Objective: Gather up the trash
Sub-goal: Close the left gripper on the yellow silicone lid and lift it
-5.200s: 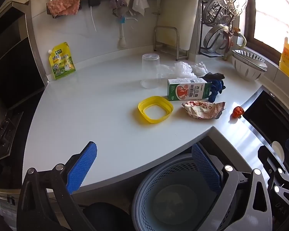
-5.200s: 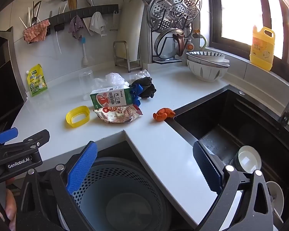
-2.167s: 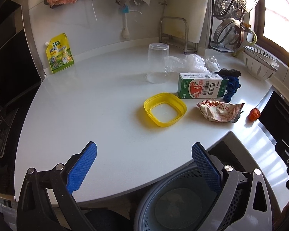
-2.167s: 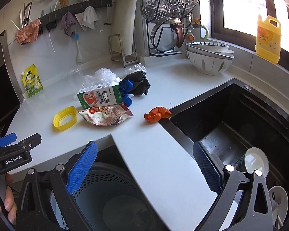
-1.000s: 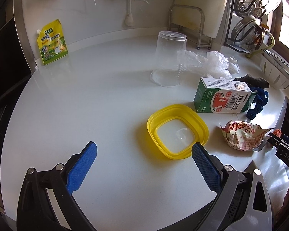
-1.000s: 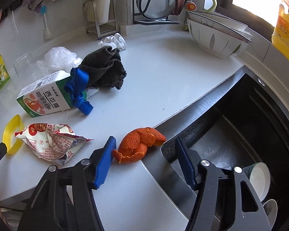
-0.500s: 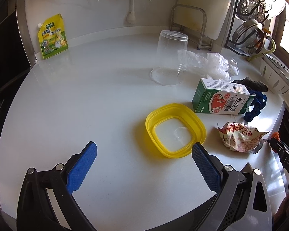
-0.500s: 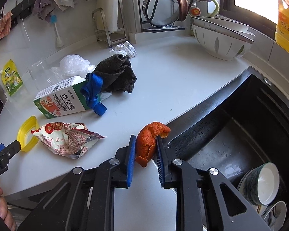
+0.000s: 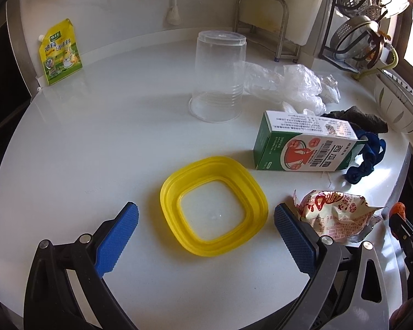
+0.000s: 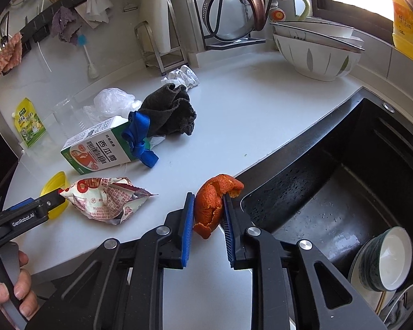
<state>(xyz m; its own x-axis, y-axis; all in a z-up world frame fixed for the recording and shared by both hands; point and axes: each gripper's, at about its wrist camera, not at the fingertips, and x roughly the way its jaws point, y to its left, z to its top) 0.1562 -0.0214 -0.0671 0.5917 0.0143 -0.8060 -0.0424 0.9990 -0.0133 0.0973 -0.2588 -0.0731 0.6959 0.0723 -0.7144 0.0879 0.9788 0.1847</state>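
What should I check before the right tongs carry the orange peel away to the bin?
1. Right tongs shut on the orange peel: ok.
2. Peel gripped near its middle, part sticking out above the pads: ok.
3. Peel clear of the sink edge: cannot tell.
4. Bin in view for the drop: not ok, neither view shows it.
5. Left tongs open and empty over the yellow lid: ok.
6. Snack wrapper apart from the right tongs: ok.
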